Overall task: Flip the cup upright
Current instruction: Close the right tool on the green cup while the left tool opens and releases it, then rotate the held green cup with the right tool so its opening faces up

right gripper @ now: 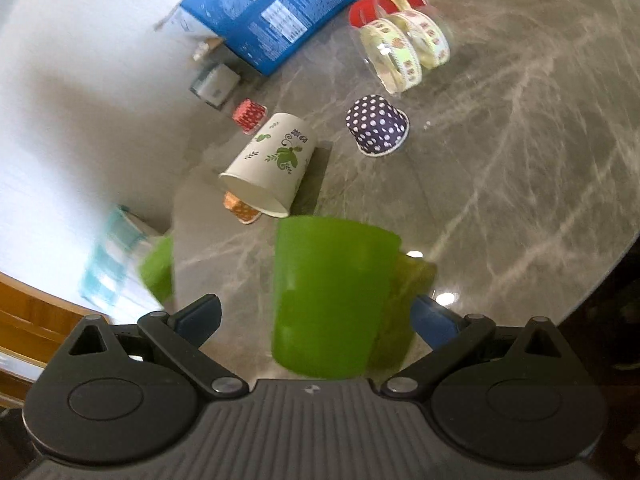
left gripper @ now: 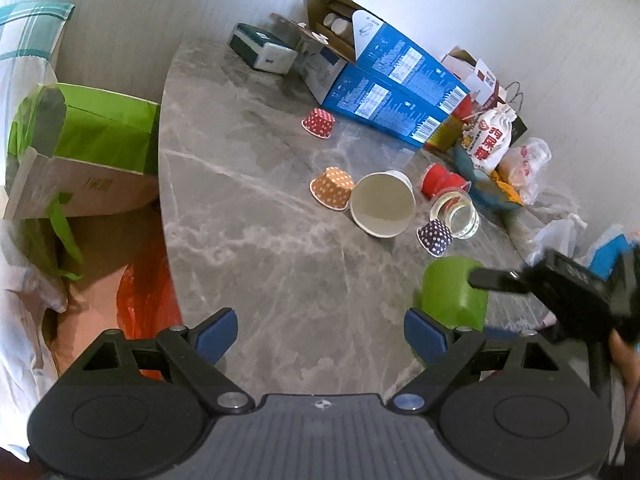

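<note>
A green plastic cup with a handle [right gripper: 332,296] stands between the wide-open fingers of my right gripper [right gripper: 316,320]; neither pad visibly touches it, and the view is tilted and blurred. In the left wrist view the same green cup [left gripper: 452,292] sits on the marble table, with the right gripper's finger [left gripper: 496,280] over it. My left gripper [left gripper: 320,332] is open and empty, left of the cup. A white paper cup with a leaf print [right gripper: 272,160] lies on its side; it also shows in the left wrist view [left gripper: 382,206].
Small dotted paper cups stand rim down: red [left gripper: 319,122], orange [left gripper: 332,188], purple [left gripper: 435,236]. A clear jar of tape rolls [left gripper: 456,208] lies nearby. Blue boxes [left gripper: 396,92] and snack bags [left gripper: 494,140] line the back. A green bag [left gripper: 80,128] is past the table's left edge.
</note>
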A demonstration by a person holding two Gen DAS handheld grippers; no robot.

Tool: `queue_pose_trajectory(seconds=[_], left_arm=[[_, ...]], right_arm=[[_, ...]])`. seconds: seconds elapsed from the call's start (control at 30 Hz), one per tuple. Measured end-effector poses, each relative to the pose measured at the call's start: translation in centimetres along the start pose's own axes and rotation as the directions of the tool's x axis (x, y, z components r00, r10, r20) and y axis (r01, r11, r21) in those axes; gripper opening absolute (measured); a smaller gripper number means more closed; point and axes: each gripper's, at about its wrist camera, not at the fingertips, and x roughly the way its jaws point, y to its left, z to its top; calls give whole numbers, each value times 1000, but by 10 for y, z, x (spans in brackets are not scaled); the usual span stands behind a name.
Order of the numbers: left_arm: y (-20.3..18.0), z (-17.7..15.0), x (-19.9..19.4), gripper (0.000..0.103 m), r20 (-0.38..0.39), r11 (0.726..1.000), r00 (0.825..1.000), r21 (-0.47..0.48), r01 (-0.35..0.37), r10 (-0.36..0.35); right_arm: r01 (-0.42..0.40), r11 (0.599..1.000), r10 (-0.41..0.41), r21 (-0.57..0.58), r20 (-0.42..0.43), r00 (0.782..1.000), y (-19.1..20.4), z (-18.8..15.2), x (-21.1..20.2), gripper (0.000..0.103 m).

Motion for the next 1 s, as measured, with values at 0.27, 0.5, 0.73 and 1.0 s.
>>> queue_pose_trajectory(seconds=[0.27, 0.5, 0.73, 1.0], left_arm=[[-6, -5, -2, 92, -3, 997, 999, 60, 45, -45], [2, -9, 0, 92, -21, 997, 998, 29, 67, -66], [5, -15, 0, 92, -28, 998, 998, 13, 63, -63], [10, -19, -2, 92, -28, 999, 999, -21, 41, -42]], right_arm=[[165, 978, -170, -125, -31, 985, 31, 12, 22, 83], [212, 958, -229, -191, -67, 971, 41, 20, 26, 72], [247, 902, -322, -354, -171, 931, 62, 32, 40, 72], [230, 839, -320, -493, -105, 941, 78, 26, 31, 72]])
